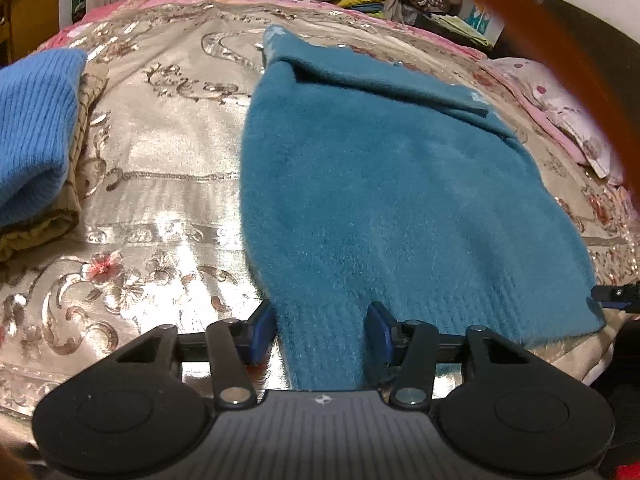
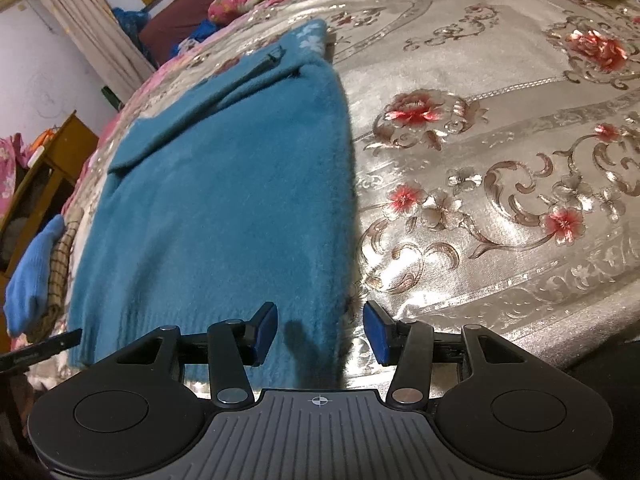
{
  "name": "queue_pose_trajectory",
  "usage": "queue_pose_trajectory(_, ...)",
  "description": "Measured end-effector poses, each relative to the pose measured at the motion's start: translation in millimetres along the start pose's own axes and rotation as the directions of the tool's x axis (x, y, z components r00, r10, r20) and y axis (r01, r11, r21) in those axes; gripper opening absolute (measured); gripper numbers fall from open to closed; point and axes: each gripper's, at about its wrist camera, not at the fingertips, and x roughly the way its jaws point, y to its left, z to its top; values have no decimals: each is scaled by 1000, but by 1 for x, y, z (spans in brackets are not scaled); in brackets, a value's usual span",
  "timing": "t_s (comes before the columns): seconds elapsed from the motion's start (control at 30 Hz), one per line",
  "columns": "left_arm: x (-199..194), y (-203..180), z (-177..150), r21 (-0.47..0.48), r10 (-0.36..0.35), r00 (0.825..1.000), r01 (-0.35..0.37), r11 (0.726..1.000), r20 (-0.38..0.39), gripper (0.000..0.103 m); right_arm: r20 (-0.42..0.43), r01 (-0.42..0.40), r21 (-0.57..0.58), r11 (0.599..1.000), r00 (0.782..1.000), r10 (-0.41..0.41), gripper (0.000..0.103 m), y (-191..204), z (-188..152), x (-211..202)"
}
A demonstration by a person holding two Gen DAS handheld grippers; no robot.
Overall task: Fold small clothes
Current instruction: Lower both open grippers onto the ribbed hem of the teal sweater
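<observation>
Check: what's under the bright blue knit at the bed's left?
The bright blue knit lies on a folded tan checked garment, on the bedspread. Anything beneath is covered.

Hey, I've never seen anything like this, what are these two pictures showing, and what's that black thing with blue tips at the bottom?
A person holds a handheld gripper in each hand; each carries a camera looking along its jaws. One picture is from the left gripper, the other from the right gripper. A teal sweater lies flat on a flowered bedspread, sleeve folded across. Both grippers' jaws are open at the sweater's near hem, one at each corner, gripping nothing yet. A blue knit sits folded on a pile to the left.
</observation>
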Motion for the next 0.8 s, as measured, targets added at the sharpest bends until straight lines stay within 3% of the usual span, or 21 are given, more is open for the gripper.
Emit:
queue_pose_trajectory(0.1, 1, 2, 1, -24, -9, 1000, 9, 1000, -1, 54, -6, -23, -4, 1000, 1000, 23, 49, 1, 1, 2)
queue_pose_trajectory(0.3, 0, 4, 4, -52, -24, 1000, 24, 998, 2, 54, 0, -144, 76, 987, 989, 145, 49, -10, 3, 0)
queue_pose_trajectory(0.47, -3, 6, 7, -94, -71, 996, 75, 993, 45, 54, -1, -201, 129, 971, 979, 203, 49, -16, 6, 12)
queue_pose_trajectory(0.63, 5, 6, 6, -93, -54, 998, 55, 994, 19, 54, -1, -243, 151, 958, 969, 246, 49, -19, 10, 15)
queue_pose_trajectory(0.8, 4, 12, 10, -112, -97, 995, 98, 989, 14, 54, 29, -297, 176, 938, 954, 297, 40, -23, 7, 11)
